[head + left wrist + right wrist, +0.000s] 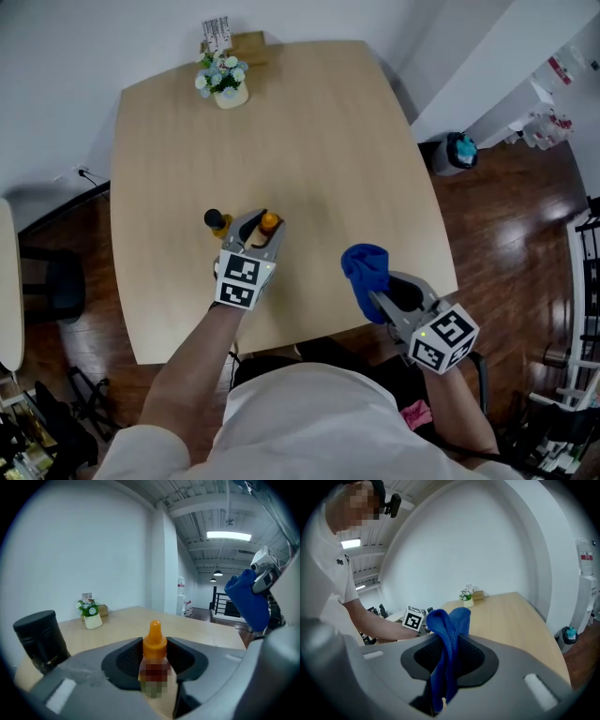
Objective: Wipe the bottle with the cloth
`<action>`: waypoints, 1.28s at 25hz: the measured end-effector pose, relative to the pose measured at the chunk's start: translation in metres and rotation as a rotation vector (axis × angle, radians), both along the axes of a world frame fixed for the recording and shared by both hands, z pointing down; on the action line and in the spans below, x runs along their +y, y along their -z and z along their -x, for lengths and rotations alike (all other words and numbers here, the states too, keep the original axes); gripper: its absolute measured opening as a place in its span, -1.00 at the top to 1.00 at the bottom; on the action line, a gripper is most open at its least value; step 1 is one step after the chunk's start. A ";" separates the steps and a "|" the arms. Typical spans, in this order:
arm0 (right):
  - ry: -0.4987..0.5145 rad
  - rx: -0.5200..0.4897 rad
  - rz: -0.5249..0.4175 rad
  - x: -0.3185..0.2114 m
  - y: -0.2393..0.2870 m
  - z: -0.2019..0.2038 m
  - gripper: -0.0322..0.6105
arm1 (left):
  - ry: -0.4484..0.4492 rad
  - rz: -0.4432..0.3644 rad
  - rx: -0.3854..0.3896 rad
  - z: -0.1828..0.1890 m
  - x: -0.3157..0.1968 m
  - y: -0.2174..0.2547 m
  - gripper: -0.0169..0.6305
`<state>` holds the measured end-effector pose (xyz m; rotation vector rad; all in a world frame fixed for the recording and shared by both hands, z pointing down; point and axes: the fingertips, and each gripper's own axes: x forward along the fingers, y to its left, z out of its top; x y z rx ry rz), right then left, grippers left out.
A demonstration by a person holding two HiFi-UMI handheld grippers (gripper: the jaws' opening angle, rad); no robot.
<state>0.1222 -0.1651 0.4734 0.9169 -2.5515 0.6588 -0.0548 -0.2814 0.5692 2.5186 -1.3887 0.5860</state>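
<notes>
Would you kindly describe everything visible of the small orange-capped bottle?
The small plastic-looking bottle has an orange cap with a tapered nozzle; its body is blurred over. It stands upright, gripped at cap height between the left gripper's dark pads, low over the pale wooden table. Its base is hidden, so contact with the table cannot be told.

Small orange-capped bottle (269,223) sits between jaws of left gripper (258,229), over near half of light wooden table (319,141). Black cylindrical container (216,221) just left of bottle, on table. White pot of flowers (223,82) at far edge. Blue cloth (367,270) pinched in right gripper (377,298), right of bottle, by near-right edge.
</notes>
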 end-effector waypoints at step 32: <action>-0.039 -0.035 -0.040 0.094 0.029 0.106 0.61 | -0.089 0.023 0.085 0.134 0.199 0.087 0.48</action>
